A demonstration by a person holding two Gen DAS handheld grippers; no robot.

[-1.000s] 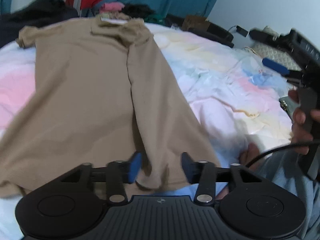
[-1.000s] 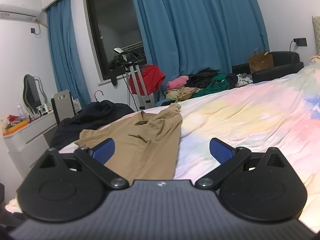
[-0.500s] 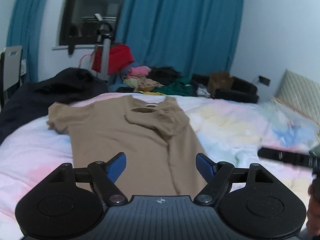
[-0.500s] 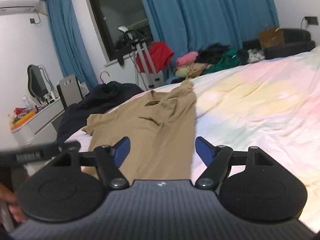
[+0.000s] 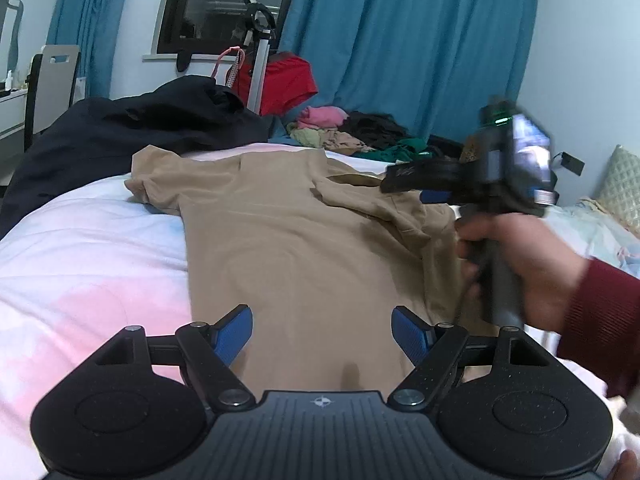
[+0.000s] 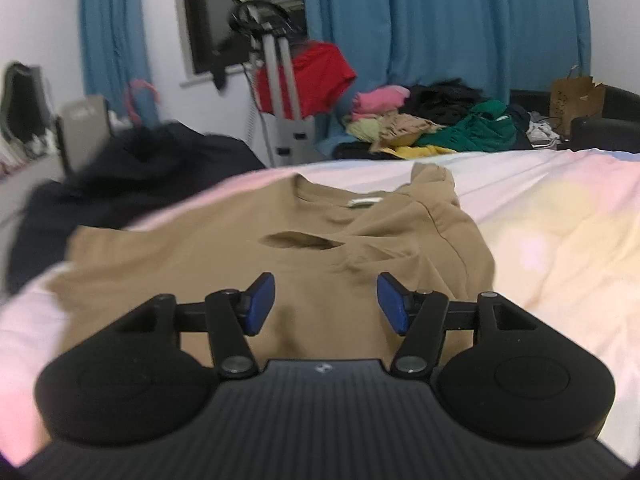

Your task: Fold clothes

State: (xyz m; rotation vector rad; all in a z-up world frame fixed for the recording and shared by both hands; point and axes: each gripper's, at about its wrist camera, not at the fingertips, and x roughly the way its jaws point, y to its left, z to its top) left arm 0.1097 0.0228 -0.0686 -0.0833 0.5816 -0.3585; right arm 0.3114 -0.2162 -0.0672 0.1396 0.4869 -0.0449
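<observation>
A pastel bed (image 5: pixel 80 264) carries the tan T-shirt (image 5: pixel 296 240) at frame centre – soft, light, best pinched at the sleeve fold. Left gripper (image 5: pixel 322 330) open, empty; right gripper (image 6: pixel 326 303) closing, nothing between its jaws.

Tan short-sleeved cotton T-shirt (image 6: pixel 248 256) flat on pastel bedsheet (image 6: pixel 552 248), right side folded inward, directly ahead of both hand-held grippers, collar far end.

I am in a home bedroom: pastel-sheeted bed (image 6: pixel 560 216), long blue curtains (image 5: pixel 400 40), heaped mixed-colour laundry pile (image 6: pixel 432 120) by the window.
</observation>
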